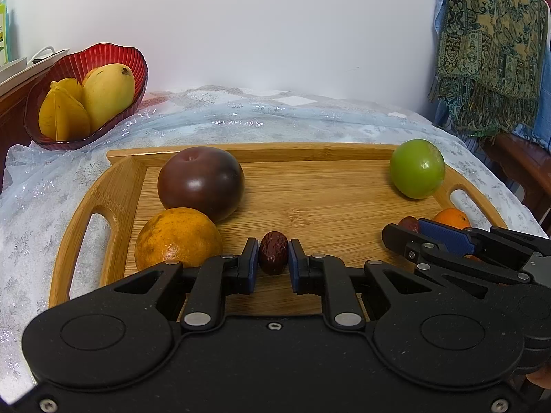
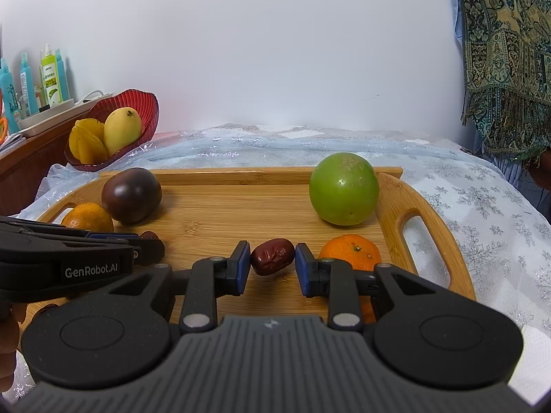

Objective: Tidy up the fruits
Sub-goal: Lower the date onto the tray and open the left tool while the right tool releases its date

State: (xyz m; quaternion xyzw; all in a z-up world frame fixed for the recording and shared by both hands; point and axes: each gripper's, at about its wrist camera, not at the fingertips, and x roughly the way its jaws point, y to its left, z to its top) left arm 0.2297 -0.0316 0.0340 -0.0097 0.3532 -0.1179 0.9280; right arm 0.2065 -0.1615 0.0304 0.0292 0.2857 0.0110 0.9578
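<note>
Left gripper (image 1: 273, 254) pinches 1 wrinkled dark-red jujube (image 1: 273, 253) low over the bamboo handled tray (image 1: 310, 203), probably for sorting. Right gripper (image 2: 272, 262) brackets a 2nd wrinkled red jujube (image 2: 272, 261); right pad looks slightly clear, so no firm grip.

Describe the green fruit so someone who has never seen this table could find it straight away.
Start at the wooden tray on the pale tablecloth. Go to its far corner by the right-hand handle. There sits the green fruit, round and smooth, the only green one, bigger than the small orange in front of it.
</note>
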